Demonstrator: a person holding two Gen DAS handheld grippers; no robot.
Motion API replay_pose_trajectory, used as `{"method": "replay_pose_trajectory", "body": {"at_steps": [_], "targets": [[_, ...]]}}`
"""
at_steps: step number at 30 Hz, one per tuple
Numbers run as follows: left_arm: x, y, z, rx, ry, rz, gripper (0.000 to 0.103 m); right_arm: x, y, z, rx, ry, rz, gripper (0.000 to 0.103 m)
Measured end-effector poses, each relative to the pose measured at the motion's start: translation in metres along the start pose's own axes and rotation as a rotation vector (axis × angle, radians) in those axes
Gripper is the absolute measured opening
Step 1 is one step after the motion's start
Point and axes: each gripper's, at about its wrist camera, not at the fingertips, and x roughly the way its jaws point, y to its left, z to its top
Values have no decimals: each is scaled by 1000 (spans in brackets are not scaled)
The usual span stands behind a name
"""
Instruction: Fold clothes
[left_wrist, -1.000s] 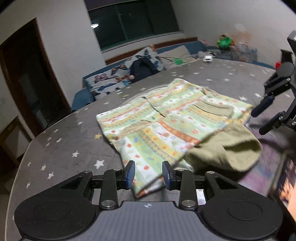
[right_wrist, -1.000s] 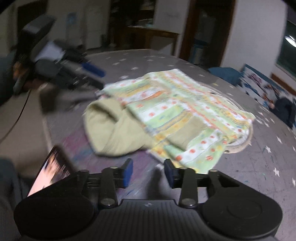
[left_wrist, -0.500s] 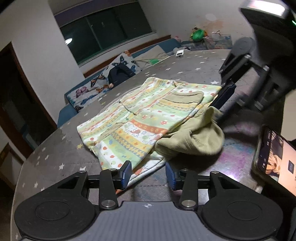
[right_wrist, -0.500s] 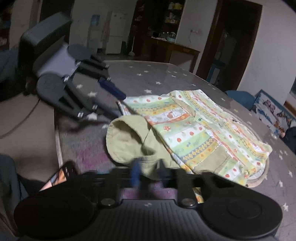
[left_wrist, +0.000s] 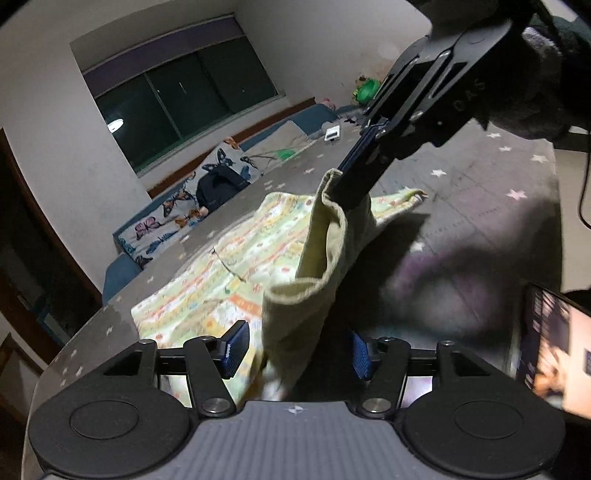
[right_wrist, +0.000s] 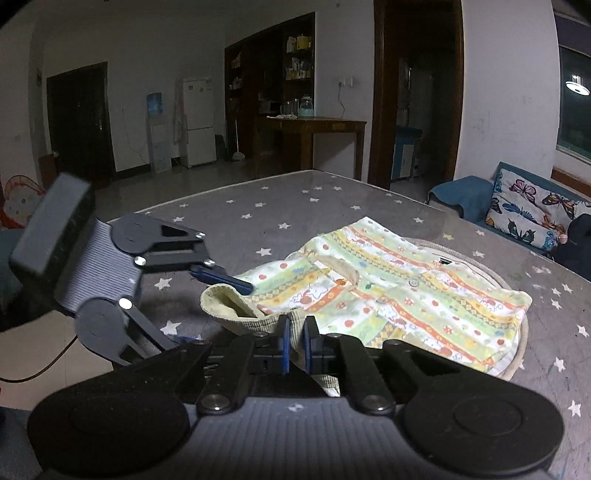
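1. Right wrist view: the olive ribbed cuff of the patterned garment is pinched between my right gripper pads, which have just closed on it and lift it off the star-print tabletop
2. Left wrist view: the same cuff hangs between the fingers of my left gripper; the jaws have just been widening and do not press the cloth
3. The rest of the garment lies flat on the tabletop
4. A lit phone rests at the table edge, right of the left gripper
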Motion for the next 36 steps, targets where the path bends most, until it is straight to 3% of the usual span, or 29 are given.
{"method": "replay_pose_trajectory", "body": {"at_steps": [2,4,6,10,18,21,25,28,36], "targets": [[9,2,2,-17,1,4,50,2,0,-1,-3,4,4,7],[14,7,4,-47,3,-2,34,2,1,-4,-14,11,6,7],[16,12,5,-77,-5,2,30,1,3,-8,-31,18,6,12],[15,20,9,-113,-24,11,29,-5,6,-21,-93,36,-28,42],[18,27,14,-120,-26,0,30,23,14,-51,-312,92,-228,42],[17,23,11,-94,-16,-3,32,40,14,-56,-358,109,-290,36],[17,15,4,-48,-5,6,38,46,9,-52,-322,111,-304,15],[15,10,-3,-14,4,18,46,41,0,-43,-244,101,-280,11],[17,18,-21,56,41,40,45,33,-11,-30,-187,91,-260,11]]}}
